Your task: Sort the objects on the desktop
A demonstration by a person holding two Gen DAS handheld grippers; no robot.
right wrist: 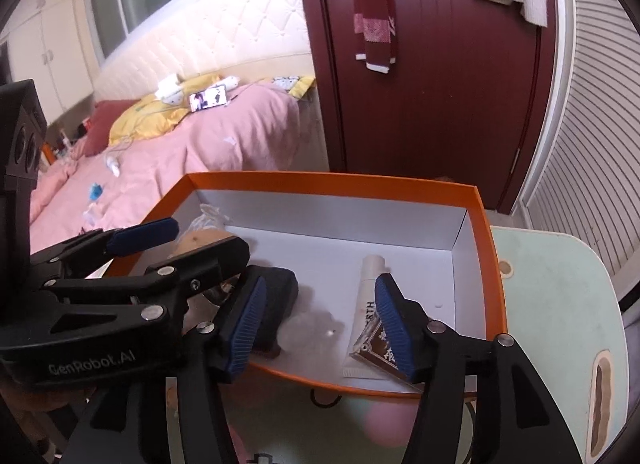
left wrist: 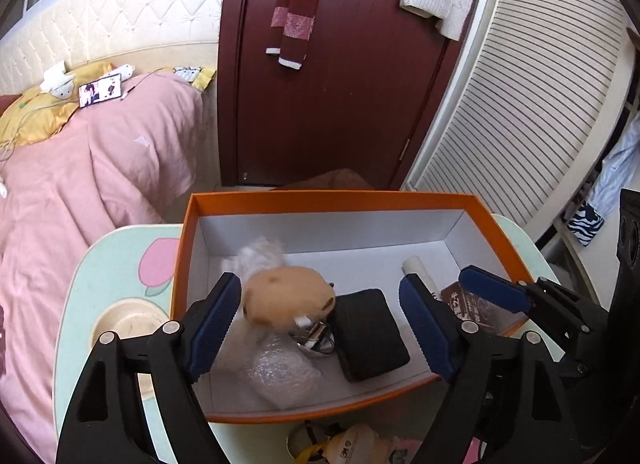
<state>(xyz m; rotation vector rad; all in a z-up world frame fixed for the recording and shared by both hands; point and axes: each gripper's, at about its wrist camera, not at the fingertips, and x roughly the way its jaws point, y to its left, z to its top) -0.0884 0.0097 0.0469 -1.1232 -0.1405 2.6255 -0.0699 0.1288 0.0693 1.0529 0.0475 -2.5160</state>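
An orange box (left wrist: pixel 384 197) with a white inside stands on the small table. In it lie a tan plush toy (left wrist: pixel 286 298), blurred, a black pouch (left wrist: pixel 370 334), a bubble-wrap bundle (left wrist: pixel 280 376), a shiny metal item (left wrist: pixel 314 338), a white tube (right wrist: pixel 370 296) and a brown packet (right wrist: pixel 378 348). My left gripper (left wrist: pixel 320 328) is open over the box, the plush between its fingers, not gripped. My right gripper (right wrist: pixel 320 328) is open over the box's near right, by the tube. The right gripper's fingers (left wrist: pixel 492 290) also show in the left wrist view.
The pale green table (right wrist: pixel 560 284) has a pink flower print. A cream bowl (left wrist: pixel 128 320) sits left of the box. A small toy and ring (left wrist: pixel 340 448) lie at the near edge. A pink bed (left wrist: pixel 80 184), a dark red door (left wrist: pixel 340 84) and a louvred wardrobe (left wrist: pixel 520 104) stand behind.
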